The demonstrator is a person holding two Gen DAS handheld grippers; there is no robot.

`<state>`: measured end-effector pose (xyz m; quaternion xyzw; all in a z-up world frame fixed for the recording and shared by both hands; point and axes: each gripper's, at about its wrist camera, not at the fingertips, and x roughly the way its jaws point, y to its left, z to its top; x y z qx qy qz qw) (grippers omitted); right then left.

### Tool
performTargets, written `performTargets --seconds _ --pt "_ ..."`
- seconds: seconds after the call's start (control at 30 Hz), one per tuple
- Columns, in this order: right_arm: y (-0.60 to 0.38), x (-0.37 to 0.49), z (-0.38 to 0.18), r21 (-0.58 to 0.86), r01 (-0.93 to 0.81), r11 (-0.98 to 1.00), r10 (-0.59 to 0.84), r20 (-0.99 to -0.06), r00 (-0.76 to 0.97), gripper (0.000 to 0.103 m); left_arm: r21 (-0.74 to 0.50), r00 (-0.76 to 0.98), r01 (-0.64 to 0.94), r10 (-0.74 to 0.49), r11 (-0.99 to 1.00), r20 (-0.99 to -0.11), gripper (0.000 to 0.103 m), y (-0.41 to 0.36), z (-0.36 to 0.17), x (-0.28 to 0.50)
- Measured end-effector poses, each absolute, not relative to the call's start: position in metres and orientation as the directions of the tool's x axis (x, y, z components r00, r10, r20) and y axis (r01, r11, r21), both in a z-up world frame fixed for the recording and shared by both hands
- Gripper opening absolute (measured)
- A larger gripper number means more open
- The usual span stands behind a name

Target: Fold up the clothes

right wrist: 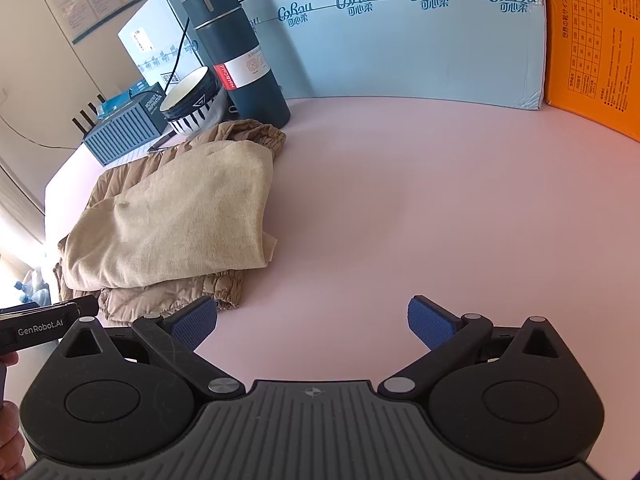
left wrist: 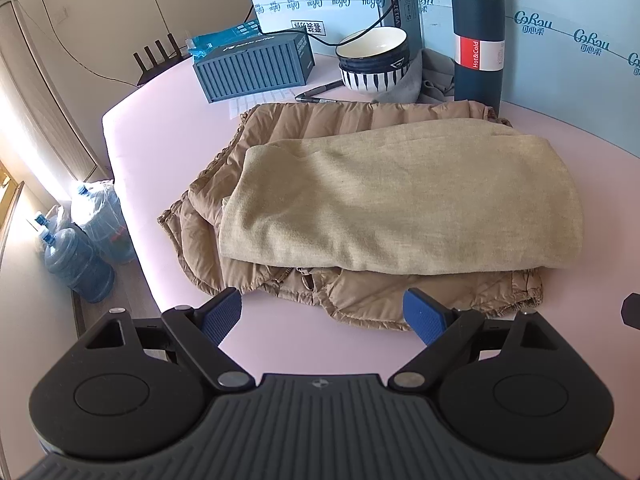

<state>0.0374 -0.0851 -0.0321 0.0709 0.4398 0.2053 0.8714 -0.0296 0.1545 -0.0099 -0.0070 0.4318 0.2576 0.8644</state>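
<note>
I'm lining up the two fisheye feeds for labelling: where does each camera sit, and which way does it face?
Left wrist: on the open left gripper, facing the folded beige knit garment on the tan quilted puffer jacket.
Right wrist: on the open right gripper, facing bare pink tabletop, clothes to its left; a hand shows at the edge.
Shared: clothes, dark blue steel flask, striped bowl.

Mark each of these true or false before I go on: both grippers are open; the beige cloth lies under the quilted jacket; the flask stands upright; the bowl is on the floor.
1. Both grippers are open. True: the left gripper and right gripper hold nothing.
2. The beige cloth lies under the quilted jacket. False: it lies folded on top of it.
3. The flask stands upright. True.
4. The bowl is on the floor. False: it sits on the table, behind the clothes.
</note>
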Motion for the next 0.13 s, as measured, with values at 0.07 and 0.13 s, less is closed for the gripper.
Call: performTargets --seconds 0.07,0.13 --pt "-0.0857 0.0372 -0.033 0.305 -0.294 0.906 0.42 -0.739 0.527 0.103 0.213 0.495 -0.455 0.444 0.865 -0.747 0.087 0.1482 -0.0105 -0.0333" --pt "-0.0865 0.037 -0.0339 0.307 -0.291 0.906 0.42 -0.739 0.527 0.103 0.218 0.495 -0.454 0.448 0.864 -0.744 0.087 0.1473 -0.011 -0.0335"
